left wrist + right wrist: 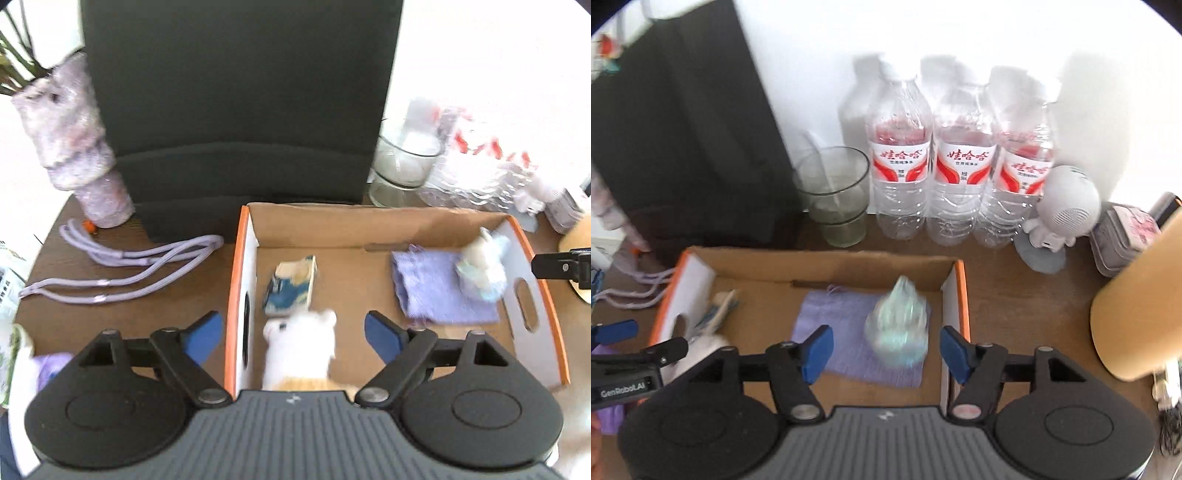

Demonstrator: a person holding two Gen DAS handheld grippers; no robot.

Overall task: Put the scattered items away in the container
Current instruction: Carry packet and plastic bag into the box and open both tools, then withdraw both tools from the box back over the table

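Now both tongs, left (293,334) and right (886,352), wide apart, empty, over the cardboard box (369,218).

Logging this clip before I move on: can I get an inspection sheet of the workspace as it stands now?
Surface: dark wooden table, crowded at the back.
Job's things: cardboard box holds a small packet, a purple cloth, a white plush toy and a blurred pale blue-white toy on the cloth.
Clutter: three water bottles, glass, round white speaker, purple tumbler.
Grippers: left gripper and right gripper both open over the box, gripping nothing.
Cables: purple cord left of the box.
Surroundings: white wall, black chair back.
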